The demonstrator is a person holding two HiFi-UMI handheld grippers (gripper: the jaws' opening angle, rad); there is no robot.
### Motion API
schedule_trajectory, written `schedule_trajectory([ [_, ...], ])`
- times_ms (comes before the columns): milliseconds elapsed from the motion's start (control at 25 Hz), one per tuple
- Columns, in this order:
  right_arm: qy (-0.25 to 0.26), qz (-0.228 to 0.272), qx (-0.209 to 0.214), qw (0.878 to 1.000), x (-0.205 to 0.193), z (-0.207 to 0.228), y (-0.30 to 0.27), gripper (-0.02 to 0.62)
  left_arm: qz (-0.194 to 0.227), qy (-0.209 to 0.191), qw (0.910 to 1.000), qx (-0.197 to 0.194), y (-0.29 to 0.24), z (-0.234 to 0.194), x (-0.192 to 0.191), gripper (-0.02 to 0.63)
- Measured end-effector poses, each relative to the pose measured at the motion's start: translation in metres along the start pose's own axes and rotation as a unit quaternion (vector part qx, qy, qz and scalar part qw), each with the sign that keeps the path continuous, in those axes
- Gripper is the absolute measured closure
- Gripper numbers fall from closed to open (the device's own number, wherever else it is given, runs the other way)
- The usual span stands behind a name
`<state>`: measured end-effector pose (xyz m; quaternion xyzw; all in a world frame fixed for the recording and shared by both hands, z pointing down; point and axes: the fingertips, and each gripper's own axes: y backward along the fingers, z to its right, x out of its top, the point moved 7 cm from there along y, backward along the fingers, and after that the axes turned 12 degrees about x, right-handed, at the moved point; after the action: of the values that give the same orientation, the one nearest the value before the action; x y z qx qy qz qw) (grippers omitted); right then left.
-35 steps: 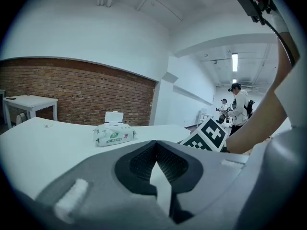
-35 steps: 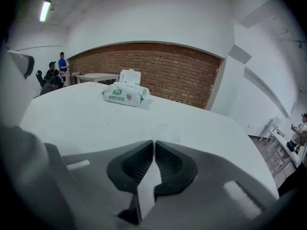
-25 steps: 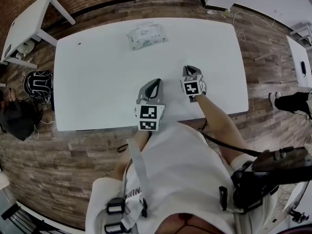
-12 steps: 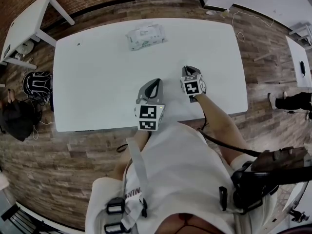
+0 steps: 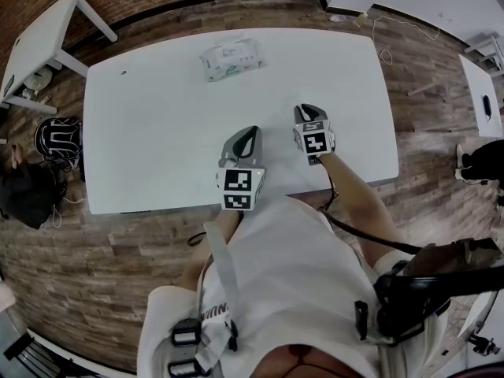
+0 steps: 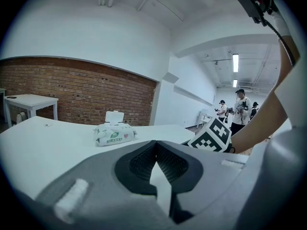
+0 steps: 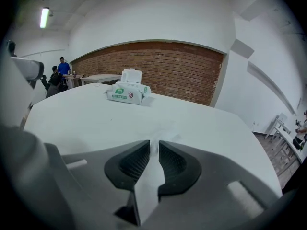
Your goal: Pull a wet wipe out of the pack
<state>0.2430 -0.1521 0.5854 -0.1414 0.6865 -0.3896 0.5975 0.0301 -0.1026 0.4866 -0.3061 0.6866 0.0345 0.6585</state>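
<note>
The wet wipe pack point(image 5: 231, 58) lies at the table's far side with its lid flipped up, also seen in the left gripper view point(image 6: 114, 134) and the right gripper view point(image 7: 127, 92). Both grippers hover near the front edge, well short of it. My left gripper point(image 5: 251, 131) is shut, its tips point(image 6: 156, 145) meeting with nothing between them. My right gripper point(image 5: 305, 109) has just been opening; a narrow gap point(image 7: 153, 145) shows between its pads. A faint white crumpled sheet point(image 7: 164, 130), seemingly a wipe, lies on the table just past its tips.
The white table point(image 5: 157, 132) ends close to the person's body. A second white table point(image 5: 47, 34) stands at the upper left with a dark bag point(image 5: 59, 136) on the floor beside it. People stand in the background point(image 6: 240, 109) point(image 7: 60, 71).
In the head view both grippers and the pack keep their places; only the view itself has shifted slightly.
</note>
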Motion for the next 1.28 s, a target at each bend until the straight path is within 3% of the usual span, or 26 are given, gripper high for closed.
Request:
schedule_trajectory([
  [200, 0.006, 0.039, -0.006, 0.999, 0.014, -0.001, 0.018, 0.526, -0.002, 0.0, 1.0, -0.001, 0.0, 0.0, 0.002, 0.604],
  [360, 0.005, 0.101, -0.003, 0.995, 0.04, -0.01, 0.039, 0.526, 0.001, 0.0, 1.0, 0.001, 0.0, -0.002, 0.001, 0.604],
  [480, 0.022, 0.164, -0.003, 0.986, 0.068, -0.027, 0.065, 0.528, 0.0, 0.007, 0.9999, 0.009, 0.0, -0.005, 0.003, 0.604],
  [680, 0.032, 0.255, -0.021, 0.966, 0.098, -0.06, 0.103, 0.586, 0.013, 0.014, 0.9994, 0.03, 0.002, -0.015, 0.009, 0.604],
  [1040, 0.014, 0.309, 0.02, 0.951, 0.102, -0.086, 0.116, 0.591, 0.02, 0.015, 0.9987, 0.045, 0.0, -0.022, 0.017, 0.604],
  [1280, 0.024, 0.316, 0.013, 0.949, 0.104, -0.085, 0.119, 0.591, 0.019, 0.014, 0.9987, 0.046, -0.002, -0.022, 0.019, 0.604],
])
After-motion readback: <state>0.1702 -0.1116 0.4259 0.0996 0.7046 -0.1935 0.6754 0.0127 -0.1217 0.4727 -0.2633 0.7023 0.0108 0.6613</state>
